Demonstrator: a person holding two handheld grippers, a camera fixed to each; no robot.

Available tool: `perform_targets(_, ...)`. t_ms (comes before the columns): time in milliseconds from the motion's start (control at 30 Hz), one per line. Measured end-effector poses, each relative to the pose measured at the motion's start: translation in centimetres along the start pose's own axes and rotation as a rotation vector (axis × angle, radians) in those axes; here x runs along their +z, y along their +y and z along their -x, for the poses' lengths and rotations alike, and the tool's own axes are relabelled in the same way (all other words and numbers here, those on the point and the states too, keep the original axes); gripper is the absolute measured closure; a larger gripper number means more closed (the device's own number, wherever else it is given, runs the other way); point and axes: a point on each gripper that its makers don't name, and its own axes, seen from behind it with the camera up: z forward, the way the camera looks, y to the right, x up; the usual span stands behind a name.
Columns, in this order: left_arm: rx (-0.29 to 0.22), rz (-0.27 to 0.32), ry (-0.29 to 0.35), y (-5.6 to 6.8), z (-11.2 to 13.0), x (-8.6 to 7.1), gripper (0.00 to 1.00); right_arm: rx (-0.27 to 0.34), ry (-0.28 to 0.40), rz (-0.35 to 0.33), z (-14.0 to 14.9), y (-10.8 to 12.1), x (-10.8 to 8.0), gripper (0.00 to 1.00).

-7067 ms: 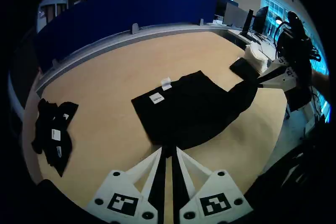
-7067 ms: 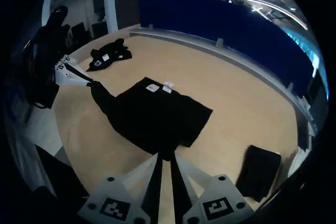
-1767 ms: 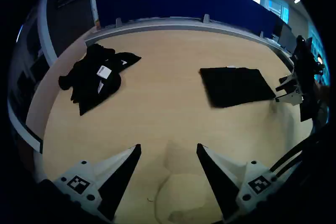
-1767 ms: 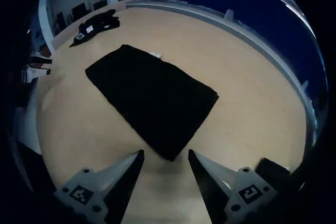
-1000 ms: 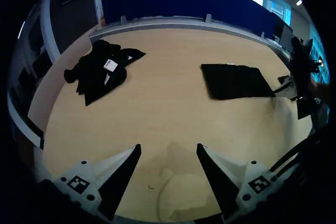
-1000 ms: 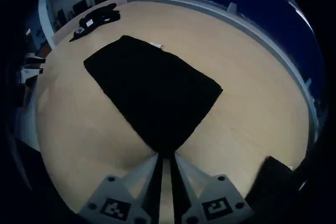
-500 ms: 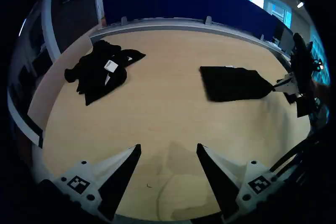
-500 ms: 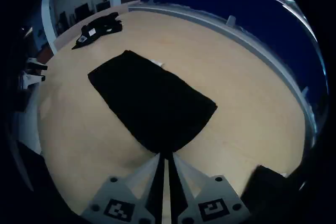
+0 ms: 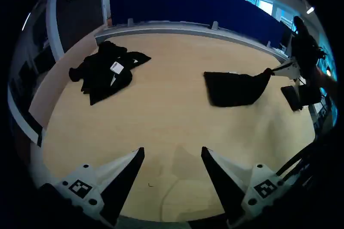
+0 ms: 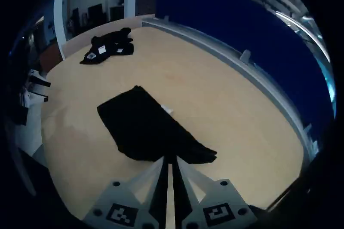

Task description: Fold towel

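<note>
The right tongs (image 10: 170, 160) are clamping one corner of the black towel (image 10: 146, 130), holding it raised off the desk (image 10: 241, 113) just ahead. The left tongs (image 9: 171, 149) are hovering apart, empty. Judging by its compact shape, the towel is lying partly folded, with a further fold pending.

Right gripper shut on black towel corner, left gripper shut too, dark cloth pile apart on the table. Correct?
No: the left gripper is open, jaws wide apart over the table, per the left gripper view. The right gripper is shut on the black towel at its corner; the dark cloth pile lies apart.
</note>
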Motion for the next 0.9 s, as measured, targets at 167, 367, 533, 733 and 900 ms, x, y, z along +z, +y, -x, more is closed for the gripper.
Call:
perform_targets(167, -0.006, 0.006, 0.003, 0.1, 0.3, -0.7, 0.02, -0.019, 0.018, -0.008, -2.0, -0.3, 0.4, 0.94)
perform_targets(367, -0.018, 0.007, 0.008, 0.0, 0.6, -1.5, 0.02, -0.047, 0.009, -0.019, -2.6, -1.3, 0.8, 0.94)
perform_targets(533, -0.022, -0.005, 0.02, -0.6, 0.6, -2.2, 0.02, -0.071, 0.01, -0.044, -3.7, -3.0, 1.6, 0.94)
perform_targets(733, -0.033, -0.039, 0.034, -1.9, 0.3, -3.4, 0.02, -0.117, 0.009, -0.103, -5.4, -6.7, 3.7, 0.94)
perform_targets(900, -0.052, -0.073, 0.045, -2.9, 0.2, -4.7, 0.02, -0.172, -0.015, -0.173, -5.9, -10.8, 6.8, 0.94)
